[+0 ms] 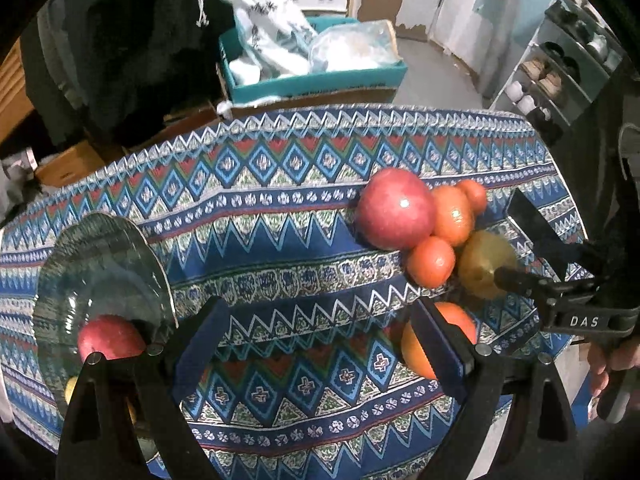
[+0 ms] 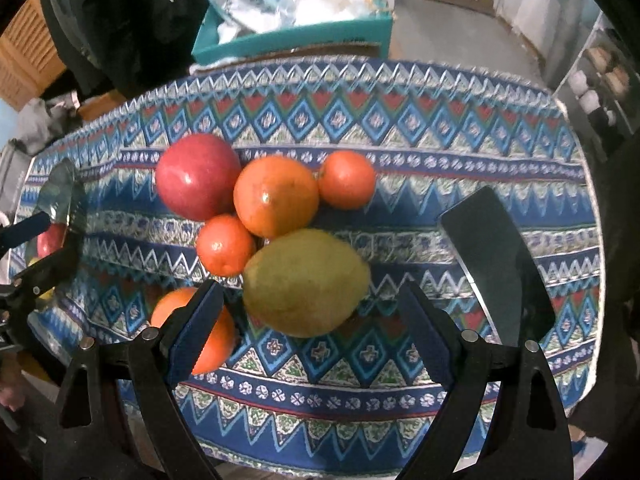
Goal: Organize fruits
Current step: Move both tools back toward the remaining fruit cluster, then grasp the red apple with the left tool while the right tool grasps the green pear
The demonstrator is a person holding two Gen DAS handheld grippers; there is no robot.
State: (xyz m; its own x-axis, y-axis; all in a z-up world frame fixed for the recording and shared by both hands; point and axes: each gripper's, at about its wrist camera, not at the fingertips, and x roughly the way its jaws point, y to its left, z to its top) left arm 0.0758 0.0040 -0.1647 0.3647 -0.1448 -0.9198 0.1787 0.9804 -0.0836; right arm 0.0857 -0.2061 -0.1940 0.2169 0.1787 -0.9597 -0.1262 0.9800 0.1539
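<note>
so the bench (image 2: 460, 128) with the blue patterned cloth is the big thing here, and most of the job is still sitting on it. on its left end there's a glass plate (image 1: 100, 256) with a red apple in it (image 1: 110, 338) and what looks like something yellow tucked behind the left gripper's finger, too hidden to name. my guess is that's where the fruit is meant to end up, so only a start has been made.

the pile that's left is bunched together mid-bench, touching each other: a big red apple (image 2: 196, 176), a big orange (image 2: 276, 196), a yellow-green pear-ish fruit (image 2: 306, 282), then a bit apart toward the near edge another orange (image 2: 208, 332) half behind a gripper finger, and two small tangerines (image 2: 346, 184) (image 2: 224, 244). six pieces still loose by my count.

there's also a dark flat thing (image 2: 492, 264) lying on the cloth at the right, maybe a phone, can't really tell.

the right gripper (image 2: 310, 316) is wide open with nothing held, hanging right over the pear-ish one, which sits just ahead of the gap between the fingers. looks like the next pick to me. the left gripper (image 1: 320, 344) is wide open too, empty, over bare cloth between the plate and the pile.
</note>
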